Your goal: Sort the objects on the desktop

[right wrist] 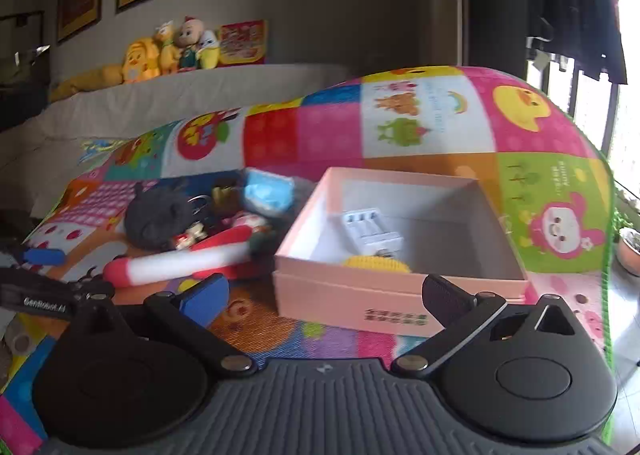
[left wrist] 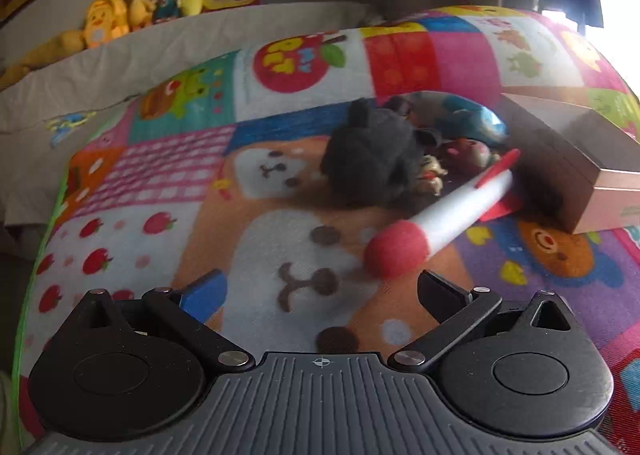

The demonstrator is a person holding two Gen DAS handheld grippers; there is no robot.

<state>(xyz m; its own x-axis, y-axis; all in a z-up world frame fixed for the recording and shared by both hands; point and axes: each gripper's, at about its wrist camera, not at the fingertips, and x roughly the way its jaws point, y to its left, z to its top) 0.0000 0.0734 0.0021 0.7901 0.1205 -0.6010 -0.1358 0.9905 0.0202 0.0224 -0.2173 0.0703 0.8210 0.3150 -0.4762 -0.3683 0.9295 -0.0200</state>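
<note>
A red-tipped white plush rocket (left wrist: 440,215) lies on the patchwork blanket (left wrist: 160,183) just beyond the left gripper (left wrist: 320,291), jaws spread wide and empty, angled down. Beyond it a dark plush toy (left wrist: 372,159) heads the pile beside the pink box (right wrist: 360,287) (a white charger (right wrist: 372,233) inside), which the right gripper (right wrist: 324,295) faces, likewise wide apart and empty.

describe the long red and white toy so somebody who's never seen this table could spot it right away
Find the open pink box on the bright patchwork cloth. Just left of it lies a heap of small toys, and the red and white plush stick lies along its near edge. It is the only long, straight piece: white middle, rounded red end.
</note>
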